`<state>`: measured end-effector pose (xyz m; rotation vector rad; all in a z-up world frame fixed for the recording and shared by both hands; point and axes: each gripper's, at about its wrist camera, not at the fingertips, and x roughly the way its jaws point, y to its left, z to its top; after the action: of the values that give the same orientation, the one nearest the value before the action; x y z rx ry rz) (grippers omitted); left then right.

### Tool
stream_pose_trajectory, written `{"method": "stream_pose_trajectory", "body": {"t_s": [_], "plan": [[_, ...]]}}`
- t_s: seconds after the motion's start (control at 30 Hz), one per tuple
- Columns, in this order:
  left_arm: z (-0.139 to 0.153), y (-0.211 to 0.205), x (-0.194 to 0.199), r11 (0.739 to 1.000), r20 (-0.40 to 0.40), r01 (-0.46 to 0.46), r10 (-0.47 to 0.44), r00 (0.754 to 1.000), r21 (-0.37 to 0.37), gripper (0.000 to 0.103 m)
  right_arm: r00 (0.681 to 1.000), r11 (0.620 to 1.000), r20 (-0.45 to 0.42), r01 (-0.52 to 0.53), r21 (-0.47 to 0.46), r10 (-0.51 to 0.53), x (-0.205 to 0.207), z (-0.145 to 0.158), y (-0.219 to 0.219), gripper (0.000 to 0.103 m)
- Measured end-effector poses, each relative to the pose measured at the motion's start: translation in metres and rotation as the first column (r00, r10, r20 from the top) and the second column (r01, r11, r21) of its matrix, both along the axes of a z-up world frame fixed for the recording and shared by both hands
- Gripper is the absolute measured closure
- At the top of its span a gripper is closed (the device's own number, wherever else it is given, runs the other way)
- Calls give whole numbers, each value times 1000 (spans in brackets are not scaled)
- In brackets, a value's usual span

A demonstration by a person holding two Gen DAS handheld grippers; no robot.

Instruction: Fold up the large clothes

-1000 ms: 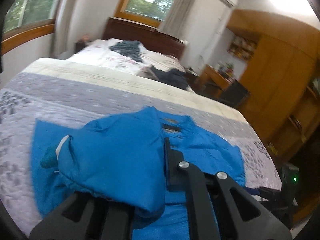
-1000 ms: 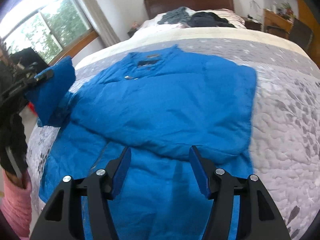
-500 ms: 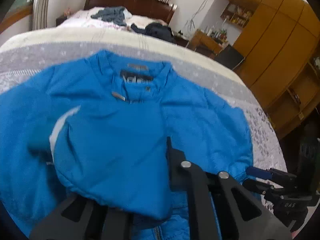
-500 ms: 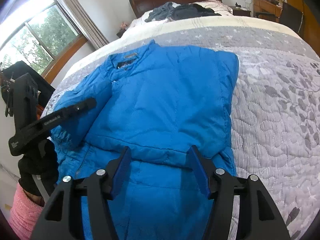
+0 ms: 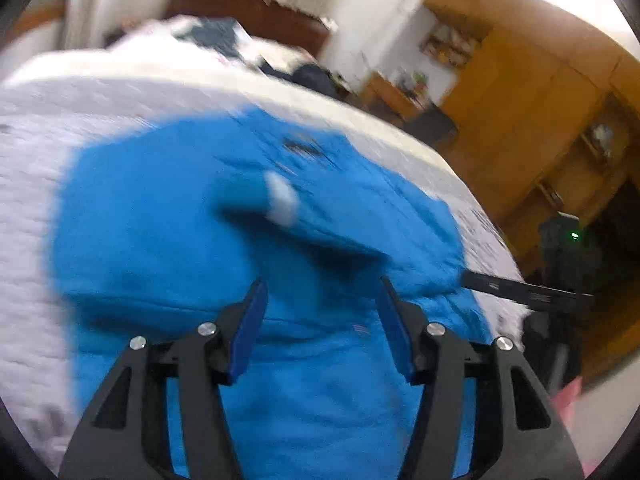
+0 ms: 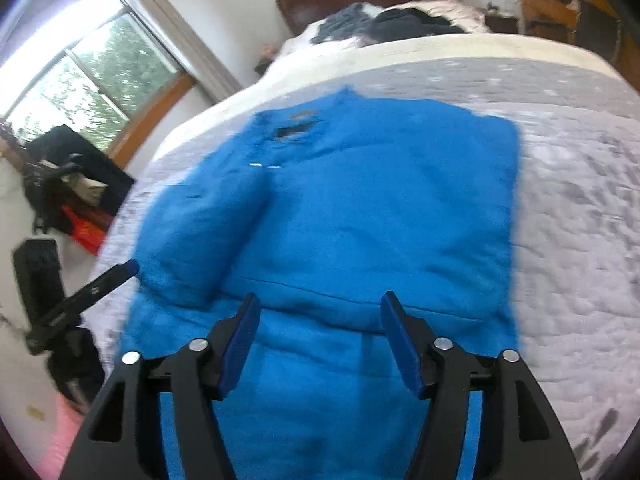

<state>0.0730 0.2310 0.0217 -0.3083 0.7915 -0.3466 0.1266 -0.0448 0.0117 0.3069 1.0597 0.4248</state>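
Observation:
A large blue padded jacket [image 5: 192, 248] [image 6: 360, 216] lies flat on the grey quilted bed, collar toward the far side. Both sleeves are folded in across its body; the left sleeve [image 6: 204, 236] rests on the left half, its white-lined cuff [image 5: 280, 200] blurred in the left wrist view. My left gripper [image 5: 320, 320] hangs open over the jacket's lower part with nothing between its fingers. Above the hem area my right gripper [image 6: 320, 328] is open as well and holds nothing. The right gripper's finger [image 5: 520, 288] shows at the jacket's right edge, the left gripper's finger [image 6: 96, 284] at its left edge.
The grey quilt [image 6: 580, 208] extends right of the jacket. A second bed with dark clothes [image 6: 384, 24] stands behind. Wooden wardrobes [image 5: 532, 92] line the right wall, a window [image 6: 88, 80] the left. A black bag and red item [image 6: 76, 208] sit on the floor at left.
My left gripper has let go of the sleeve, which now lies folded on the jacket, and its jaws have opened. The right gripper stayed open and shifted slightly.

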Motion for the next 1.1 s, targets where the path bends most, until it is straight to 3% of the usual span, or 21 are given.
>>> {"method": "stream_pose_trajectory", "body": {"t_s": [0.17, 0.3, 0.4, 0.43, 0.5, 0.53, 0.6, 0.83, 0.9, 1.03, 1.1], "plan": [[-9, 27, 24, 979, 19, -152, 150, 988, 134, 48, 994, 994, -55, -90, 67, 94, 30, 10, 59, 31], [-42, 37, 45, 982, -55, -158, 165, 985, 107, 49, 986, 992, -136, -86, 93, 98, 61, -6, 97, 28], [-46, 36, 49, 980, -37, -146, 152, 988, 133, 49, 978, 992, -193, -64, 109, 84, 80, -25, 112, 29], [-46, 34, 50, 980, -33, -143, 149, 988, 140, 49, 975, 992, -206, -61, 114, 84, 84, -31, 113, 31], [-42, 35, 50, 981, -31, -145, 150, 988, 130, 49, 971, 993, -220, -68, 97, 88, 89, -39, 121, 56], [-40, 37, 50, 982, -30, -149, 153, 988, 119, 50, 973, 994, -212, -72, 77, 87, 88, -38, 123, 63], [-30, 40, 44, 984, -20, -153, 155, 988, 97, 50, 978, 993, -183, -91, 70, 102, 85, -30, 124, 80], [-9, 14, 50, 998, -10, -61, 62, 998, 33, 50, 996, 994, -58, -59, 97, 65, 71, 18, 78, 83], [-17, 3, 59, 998, -23, -51, 52, 998, 48, 50, 998, 997, -59, -33, 75, 37, 72, 15, 65, 83], [-46, -6, 79, 997, -84, -42, 47, 995, 63, 54, 991, 997, -135, 7, 71, 2, 81, -18, 45, 82], [-51, -8, 80, 996, -68, -32, 37, 997, 85, 54, 987, 998, -160, 16, 67, -5, 86, -34, 43, 77]]}}
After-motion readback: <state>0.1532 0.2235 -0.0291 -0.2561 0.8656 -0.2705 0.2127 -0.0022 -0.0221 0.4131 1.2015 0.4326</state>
